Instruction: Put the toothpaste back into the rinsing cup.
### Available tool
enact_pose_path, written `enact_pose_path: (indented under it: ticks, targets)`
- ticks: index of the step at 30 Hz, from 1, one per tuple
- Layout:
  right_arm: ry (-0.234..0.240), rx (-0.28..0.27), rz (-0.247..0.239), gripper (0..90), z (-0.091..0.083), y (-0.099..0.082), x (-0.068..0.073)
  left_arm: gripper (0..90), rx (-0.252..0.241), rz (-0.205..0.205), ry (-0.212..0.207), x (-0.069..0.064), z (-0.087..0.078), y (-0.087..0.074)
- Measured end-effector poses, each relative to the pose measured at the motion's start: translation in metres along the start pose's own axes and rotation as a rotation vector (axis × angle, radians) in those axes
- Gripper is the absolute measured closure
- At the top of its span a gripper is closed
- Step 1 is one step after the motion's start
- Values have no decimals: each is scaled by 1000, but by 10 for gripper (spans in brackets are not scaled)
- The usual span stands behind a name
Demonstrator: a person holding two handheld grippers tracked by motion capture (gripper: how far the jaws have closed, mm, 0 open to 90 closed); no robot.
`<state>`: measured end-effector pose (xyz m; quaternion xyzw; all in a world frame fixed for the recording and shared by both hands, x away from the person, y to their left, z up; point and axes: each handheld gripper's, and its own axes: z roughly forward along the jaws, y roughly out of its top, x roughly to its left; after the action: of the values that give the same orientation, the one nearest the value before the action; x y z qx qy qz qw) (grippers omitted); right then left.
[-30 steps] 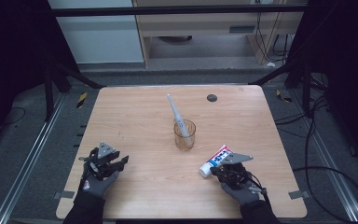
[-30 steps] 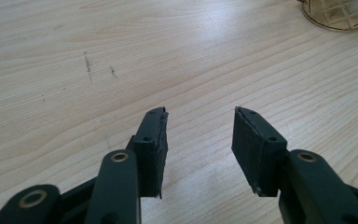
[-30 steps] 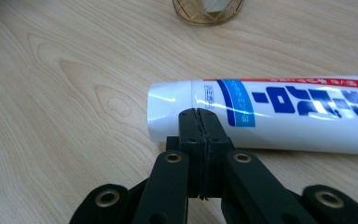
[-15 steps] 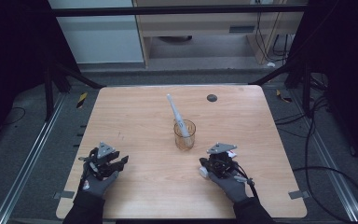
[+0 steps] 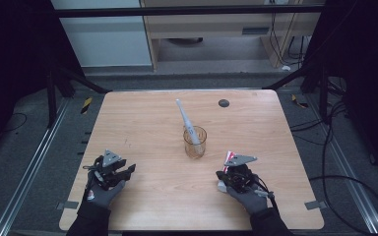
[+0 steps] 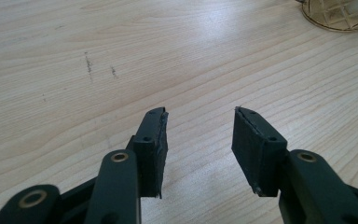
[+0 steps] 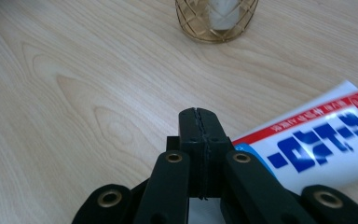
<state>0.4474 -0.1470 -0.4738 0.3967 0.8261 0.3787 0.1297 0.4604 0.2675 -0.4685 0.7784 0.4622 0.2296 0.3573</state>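
Black fingers (image 6: 154,140) with brass rivets; grey gloves, black sleeves, grey three-cornered plates

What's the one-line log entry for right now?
left gripper: open, nothing between | right gripper: shut, empty | toothpaste tube: flat on table, beside right gripper | toothbrush: in glass
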Motion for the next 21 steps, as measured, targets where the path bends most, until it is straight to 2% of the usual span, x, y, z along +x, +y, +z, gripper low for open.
enact_pose_path:
  ticks: [13,17,21]
  targets:
    - [-51,24,25,900,-26,-23,-13,544,8,2,0,-1,1,0]
    - [-59,33,23,900,-25,-22,-14,542,8,2,0,-1,1,0]
    - [-61,16,28,867,-28,-19,-14,542,7,-1,-1,0,1,0]
